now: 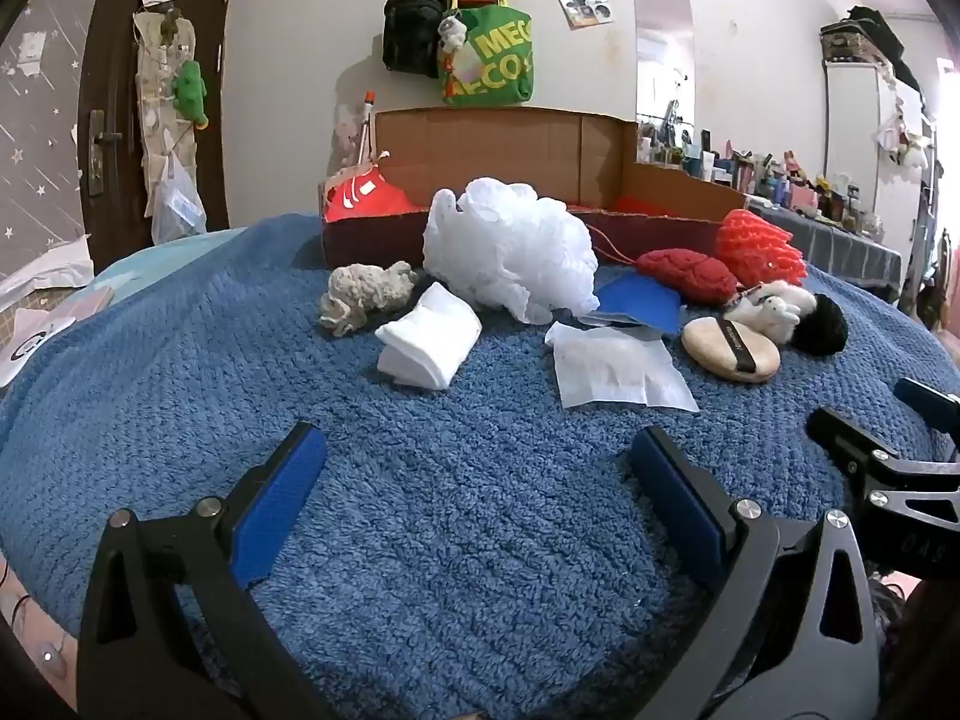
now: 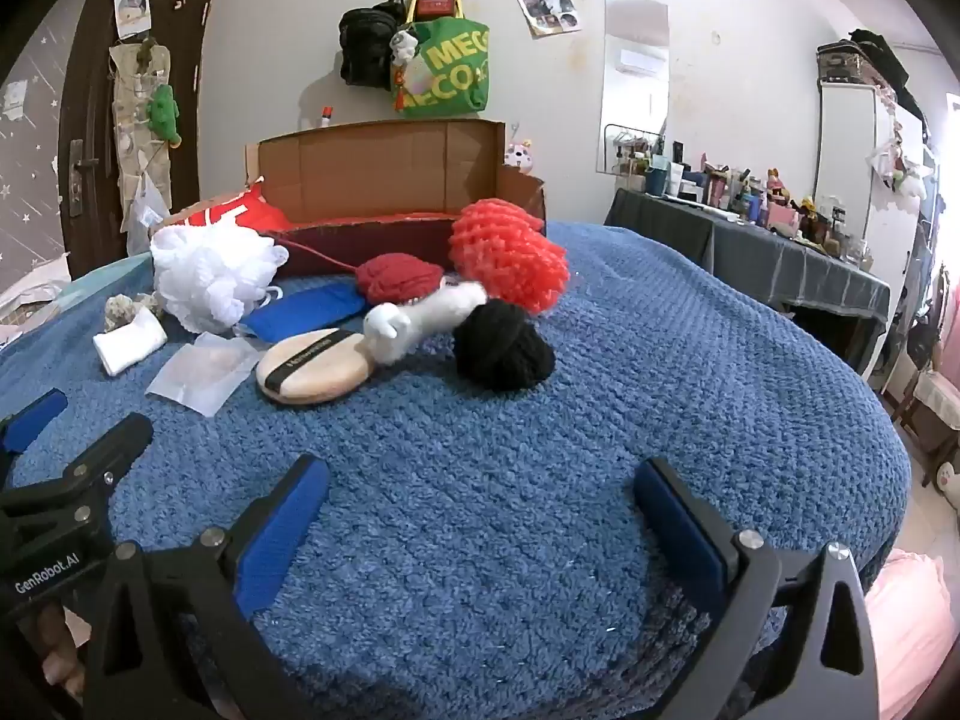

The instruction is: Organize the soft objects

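In the left wrist view the left gripper point(image 1: 474, 474) hangs with jaws spread wide and empty over the near part of the blue blanket point(image 1: 180, 420). Soft things lie toward the far edge before the cardboard box point(image 1: 498, 144): a white mesh puff point(image 1: 510, 246), a folded white cloth point(image 1: 429, 345), a beige sponge point(image 1: 366, 294). Nothing is picked up yet; the next move seems to call for reaching forward to the cloth.

In the right wrist view the right gripper point(image 2: 480, 498) is equally spread and empty. Only here is the black yarn ball point(image 2: 504, 348) seen whole, with the powder puff point(image 2: 315, 366) nearer.
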`<action>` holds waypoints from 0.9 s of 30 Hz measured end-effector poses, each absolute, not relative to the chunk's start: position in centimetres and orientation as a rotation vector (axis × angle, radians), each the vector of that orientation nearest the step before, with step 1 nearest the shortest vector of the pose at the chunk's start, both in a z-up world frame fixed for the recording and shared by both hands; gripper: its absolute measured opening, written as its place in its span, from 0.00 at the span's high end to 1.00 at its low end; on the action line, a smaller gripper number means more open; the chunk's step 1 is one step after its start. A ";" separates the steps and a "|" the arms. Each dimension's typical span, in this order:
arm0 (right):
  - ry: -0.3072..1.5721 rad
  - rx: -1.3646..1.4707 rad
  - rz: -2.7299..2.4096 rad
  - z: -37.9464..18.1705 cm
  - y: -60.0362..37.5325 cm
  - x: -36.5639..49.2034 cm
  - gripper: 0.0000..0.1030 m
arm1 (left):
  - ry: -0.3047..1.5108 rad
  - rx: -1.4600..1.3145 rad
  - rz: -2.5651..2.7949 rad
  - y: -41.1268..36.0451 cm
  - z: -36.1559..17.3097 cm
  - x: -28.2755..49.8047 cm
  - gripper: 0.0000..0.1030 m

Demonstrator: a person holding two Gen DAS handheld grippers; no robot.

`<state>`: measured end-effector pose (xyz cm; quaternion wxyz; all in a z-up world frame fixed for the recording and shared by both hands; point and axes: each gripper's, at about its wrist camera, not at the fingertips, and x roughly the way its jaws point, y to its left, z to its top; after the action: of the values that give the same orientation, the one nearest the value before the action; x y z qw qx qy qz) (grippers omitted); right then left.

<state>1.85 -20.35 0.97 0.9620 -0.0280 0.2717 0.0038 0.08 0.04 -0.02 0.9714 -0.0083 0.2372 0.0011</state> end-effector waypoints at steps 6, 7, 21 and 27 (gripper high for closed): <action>0.549 -0.057 0.007 1.0 -20.3 1.9 0.00 | 0.469 -0.017 0.002 0.2 0.0 0.2 0.00; 0.549 -0.057 0.007 1.0 -20.3 1.9 0.00 | 0.476 -0.012 0.003 0.0 0.0 0.0 0.00; 0.550 -0.059 0.007 1.0 -20.3 1.9 0.00 | 0.476 -0.012 0.003 0.0 0.0 0.1 0.00; 0.550 -0.060 0.006 1.0 -20.3 1.9 0.00 | 0.477 -0.012 0.004 0.0 0.0 0.0 0.00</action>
<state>1.92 -20.28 0.96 0.9619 -0.0294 0.2717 0.0031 0.05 0.01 -0.03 0.9717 -0.0061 0.2360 0.0017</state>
